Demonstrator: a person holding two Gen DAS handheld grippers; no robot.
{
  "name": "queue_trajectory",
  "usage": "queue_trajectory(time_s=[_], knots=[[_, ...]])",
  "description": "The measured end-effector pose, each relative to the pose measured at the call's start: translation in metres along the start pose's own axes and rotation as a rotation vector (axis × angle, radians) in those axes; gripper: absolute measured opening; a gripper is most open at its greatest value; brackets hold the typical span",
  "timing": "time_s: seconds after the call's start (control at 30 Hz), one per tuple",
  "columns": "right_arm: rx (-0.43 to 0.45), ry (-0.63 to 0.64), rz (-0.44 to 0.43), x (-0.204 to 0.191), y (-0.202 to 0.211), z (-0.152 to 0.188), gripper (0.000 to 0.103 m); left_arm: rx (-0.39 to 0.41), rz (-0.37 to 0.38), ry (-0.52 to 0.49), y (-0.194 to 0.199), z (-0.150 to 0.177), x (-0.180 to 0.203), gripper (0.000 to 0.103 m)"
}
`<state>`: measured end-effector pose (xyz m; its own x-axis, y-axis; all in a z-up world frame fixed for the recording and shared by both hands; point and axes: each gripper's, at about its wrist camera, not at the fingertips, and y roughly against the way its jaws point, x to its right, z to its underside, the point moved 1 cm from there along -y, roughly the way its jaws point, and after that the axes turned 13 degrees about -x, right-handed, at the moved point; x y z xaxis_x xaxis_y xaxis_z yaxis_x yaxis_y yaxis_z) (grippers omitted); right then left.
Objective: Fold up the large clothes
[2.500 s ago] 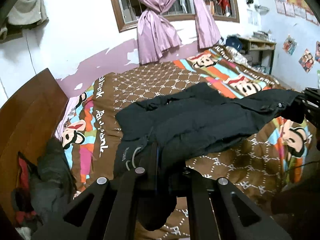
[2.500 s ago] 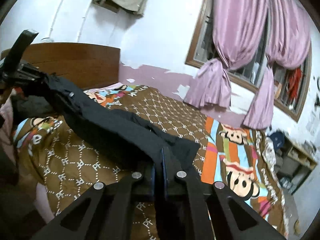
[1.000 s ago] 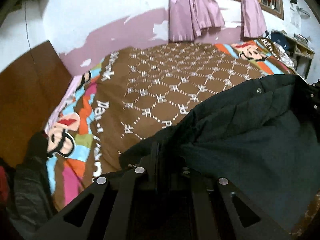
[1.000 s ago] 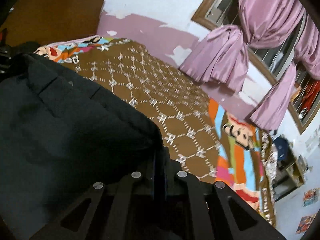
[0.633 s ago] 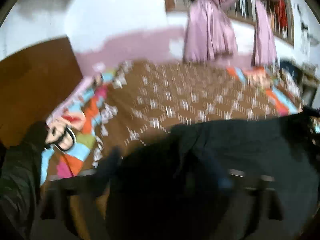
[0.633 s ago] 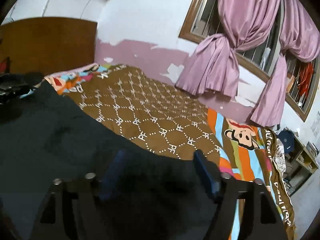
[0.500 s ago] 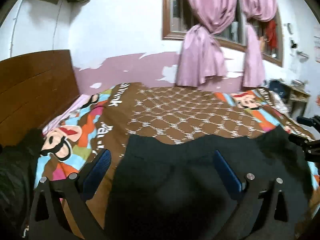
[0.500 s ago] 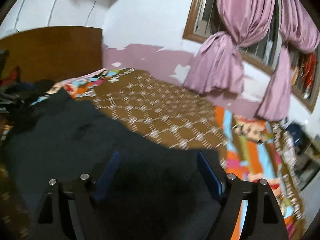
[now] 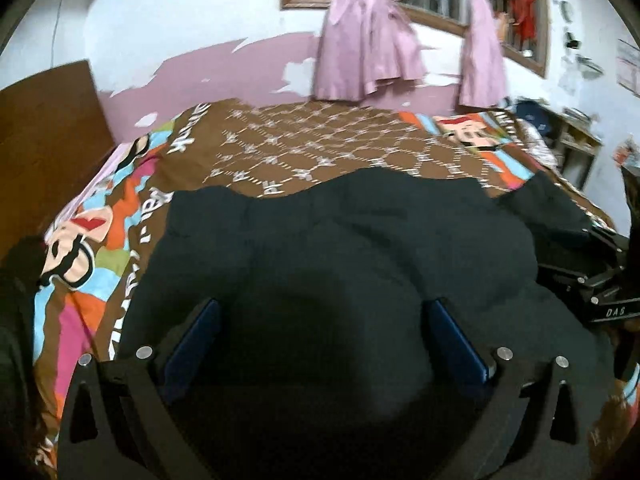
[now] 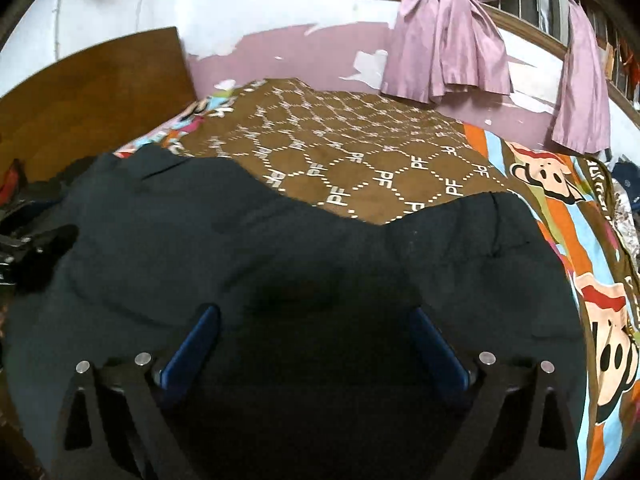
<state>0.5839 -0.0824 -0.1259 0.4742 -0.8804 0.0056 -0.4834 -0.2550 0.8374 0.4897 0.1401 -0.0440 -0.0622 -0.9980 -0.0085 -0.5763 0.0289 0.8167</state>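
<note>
A large black padded jacket (image 9: 360, 240) lies spread flat on the near part of the bed; it also fills the right wrist view (image 10: 280, 248). My left gripper (image 9: 322, 320) is open, its blue-padded fingers (image 9: 196, 332) wide apart just above the jacket. My right gripper (image 10: 314, 328) is open too, blue-padded fingers (image 10: 434, 344) spread over the jacket. The right gripper's black body shows at the right edge of the left wrist view (image 9: 600, 280); the left gripper shows at the left edge of the right wrist view (image 10: 24, 248).
The bed has a brown patterned cover (image 9: 320, 152) with colourful cartoon borders (image 10: 600, 304). A wooden headboard (image 10: 92, 96) stands at the left. Dark clothes (image 9: 12, 300) lie piled at the left bedside. Pink curtains (image 9: 368, 40) hang at the far window.
Both grippers, shut on the jacket one second ago, have opened and let it go. The jacket now lies flat on the bed and both grippers sit a little lower over it.
</note>
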Motion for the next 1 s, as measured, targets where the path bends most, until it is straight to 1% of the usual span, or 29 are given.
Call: queue_trajectory(time_s=[0.07,0.13,0.2,0.23,0.27,0.37,0.43,0.47,0.53,0.63,0.8,0.9,1.0], knots=[[-0.005,-0.017,0.042,0.008,-0.010,-0.006,0.097,-0.011,-0.023,0.024,-0.010,-0.005,-0.007,0.102],[-0.013,-0.046,0.050,0.019,-0.019,-0.007,0.097,-0.018,-0.033,0.049,-0.018,-0.009,-0.015,0.102],[-0.027,-0.080,0.015,0.029,-0.026,-0.006,0.098,-0.025,-0.034,0.082,-0.025,-0.012,-0.024,0.102],[-0.034,-0.101,-0.027,0.034,-0.031,-0.004,0.098,-0.032,-0.025,0.106,-0.029,-0.014,-0.030,0.102],[-0.034,-0.114,-0.050,0.038,-0.033,-0.003,0.099,-0.052,0.009,0.128,-0.036,-0.016,-0.038,0.102],[-0.046,-0.126,-0.083,0.042,-0.039,-0.001,0.099,-0.103,0.103,0.181,-0.050,-0.017,-0.053,0.102],[-0.052,-0.130,-0.093,0.042,-0.041,0.001,0.099,-0.098,0.123,0.202,-0.052,-0.017,-0.057,0.102],[-0.054,-0.132,-0.097,0.043,-0.042,0.001,0.099,-0.096,0.121,0.205,-0.052,-0.016,-0.057,0.102],[-0.063,-0.134,-0.098,0.043,-0.046,0.001,0.099,-0.085,0.104,0.201,-0.051,-0.015,-0.054,0.102],[-0.075,-0.129,-0.076,0.039,-0.049,0.000,0.099,-0.070,0.080,0.193,-0.053,-0.015,-0.051,0.102],[-0.051,-0.125,-0.056,0.036,-0.044,0.004,0.100,-0.070,0.073,0.195,-0.057,-0.015,-0.050,0.102],[-0.015,-0.113,-0.040,0.033,-0.035,0.009,0.101,-0.038,0.086,0.194,-0.056,-0.012,-0.049,0.102],[0.001,-0.121,-0.065,0.035,-0.030,0.011,0.101,0.000,0.131,0.209,-0.052,-0.007,-0.055,0.102]])
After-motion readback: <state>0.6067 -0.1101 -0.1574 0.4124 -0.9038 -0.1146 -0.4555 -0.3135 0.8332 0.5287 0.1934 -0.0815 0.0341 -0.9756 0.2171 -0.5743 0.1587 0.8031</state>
